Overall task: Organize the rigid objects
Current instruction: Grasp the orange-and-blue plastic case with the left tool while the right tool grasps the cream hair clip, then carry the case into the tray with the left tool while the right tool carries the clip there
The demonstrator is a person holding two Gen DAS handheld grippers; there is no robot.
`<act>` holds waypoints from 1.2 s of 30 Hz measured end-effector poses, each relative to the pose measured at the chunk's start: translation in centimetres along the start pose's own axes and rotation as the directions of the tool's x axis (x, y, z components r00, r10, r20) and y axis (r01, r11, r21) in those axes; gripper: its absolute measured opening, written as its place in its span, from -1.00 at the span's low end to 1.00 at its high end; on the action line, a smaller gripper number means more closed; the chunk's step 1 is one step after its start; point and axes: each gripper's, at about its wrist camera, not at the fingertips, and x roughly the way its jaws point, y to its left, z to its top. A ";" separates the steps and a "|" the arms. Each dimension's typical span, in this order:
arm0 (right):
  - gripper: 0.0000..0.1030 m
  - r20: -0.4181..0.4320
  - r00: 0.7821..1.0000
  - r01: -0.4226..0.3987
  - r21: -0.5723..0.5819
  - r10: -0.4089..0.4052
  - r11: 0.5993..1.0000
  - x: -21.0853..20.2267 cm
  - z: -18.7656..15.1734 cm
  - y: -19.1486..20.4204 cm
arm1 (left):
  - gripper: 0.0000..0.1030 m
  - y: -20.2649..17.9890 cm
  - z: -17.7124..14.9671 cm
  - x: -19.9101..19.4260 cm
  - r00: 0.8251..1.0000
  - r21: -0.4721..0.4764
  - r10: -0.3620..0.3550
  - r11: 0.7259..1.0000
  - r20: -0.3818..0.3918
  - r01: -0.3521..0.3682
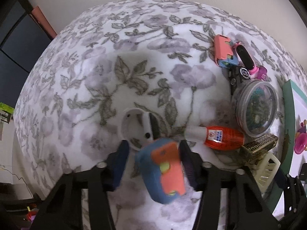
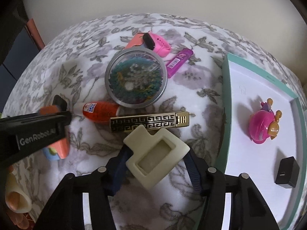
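Teal tray (image 2: 226, 103) sits right of the right gripper (image 2: 156, 164), clear of it. That gripper is clamped on the cream case (image 2: 155, 153) across its flat sides; looks stiff and light, hollow middle, so keep to the rim. Left gripper (image 1: 153, 163) grips the blue-orange case (image 1: 163, 170): blurred, probably rubbery, grippy.

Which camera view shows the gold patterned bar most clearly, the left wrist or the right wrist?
The right wrist view. There the gold patterned bar lies whole and sharp near the middle, its fret pattern readable, just beyond the cream case. In the left wrist view it appears only small, foreshortened and distorted near the right edge.
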 end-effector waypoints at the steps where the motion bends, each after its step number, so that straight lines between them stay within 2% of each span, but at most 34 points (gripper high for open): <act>1: 0.15 0.000 1.000 0.000 0.002 0.000 1.000 0.0 0.0 -0.1 | -0.12 0.2 0.0 -0.1 1.000 -0.008 0.000 1.000 0.002 0.000; 9: 0.15 -0.003 1.000 -0.004 0.004 0.004 1.000 0.0 -0.2 -0.1 | -0.18 1.0 0.0 -0.1 0.999 -0.043 -0.036 0.998 0.001 0.036; 13: 0.15 -0.004 1.000 -0.010 0.013 0.010 1.000 0.1 -0.2 -0.3 | -0.25 2.1 0.3 -0.2 0.996 -0.087 -0.093 0.992 0.002 0.093; 16: 0.15 -0.005 1.000 -0.013 0.018 0.013 1.000 0.1 -0.2 -0.4 | -0.28 2.5 0.4 -0.2 0.986 -0.121 -0.168 0.978 0.000 0.167; 22: 0.15 -0.008 1.000 -0.020 0.040 0.021 0.999 -0.1 -0.1 -0.7 | -0.28 2.7 0.3 -0.7 0.978 -0.144 -0.210 0.967 0.003 0.208; 30: 0.15 0.013 0.999 -0.043 0.073 0.042 0.996 -1.1 0.2 -1.6 | -0.28 4.0 1.1 -3.7 0.964 -0.172 -0.246 0.950 0.097 0.260; 36: 0.15 0.054 0.996 -0.075 0.116 0.069 0.990 -2.8 0.8 -2.6 | -0.28 4.9 1.7 -6.7 0.941 -0.176 -0.282 0.933 0.186 0.314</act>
